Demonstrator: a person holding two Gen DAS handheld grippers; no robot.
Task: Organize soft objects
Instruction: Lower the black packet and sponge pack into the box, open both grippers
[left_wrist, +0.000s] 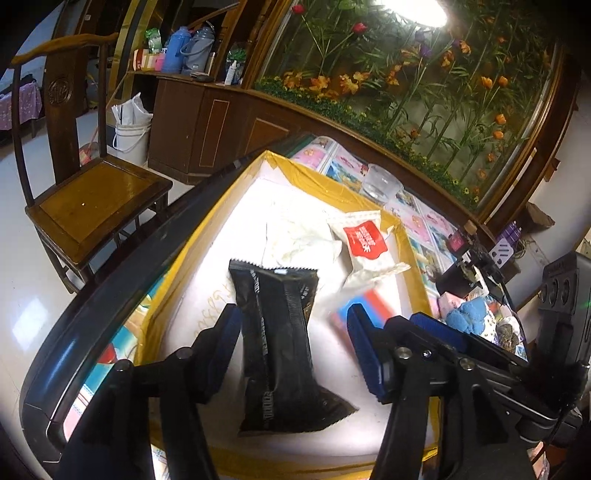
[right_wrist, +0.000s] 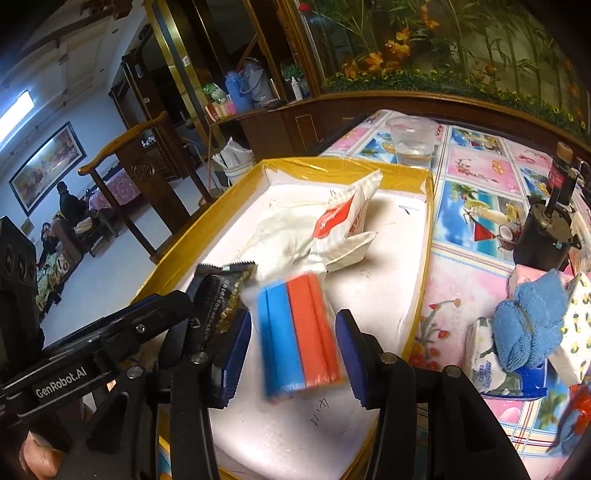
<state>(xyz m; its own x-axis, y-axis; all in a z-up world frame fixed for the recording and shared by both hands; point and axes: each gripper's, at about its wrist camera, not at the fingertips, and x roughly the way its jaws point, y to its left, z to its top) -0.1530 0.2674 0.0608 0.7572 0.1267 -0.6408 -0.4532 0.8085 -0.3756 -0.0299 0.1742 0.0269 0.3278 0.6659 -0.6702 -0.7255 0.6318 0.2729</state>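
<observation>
Wooden chair (left_wrist: 96, 206), plastic cup (right_wrist: 412, 142), thermoses (left_wrist: 188, 51)

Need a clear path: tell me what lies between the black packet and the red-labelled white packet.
A crumpled white cloth lies between the black packet and the red-labelled white packet, seen in both wrist views.

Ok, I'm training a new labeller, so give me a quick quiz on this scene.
1. True or false: the cup stands inside the tray.
2. What lies between the left fingers? A. black packet B. blue cloth C. cup
3. Which two colours has the pack between the right fingers?
Key: 1 false, it stands beyond the tray; 2 A; 3 blue and orange.
</observation>
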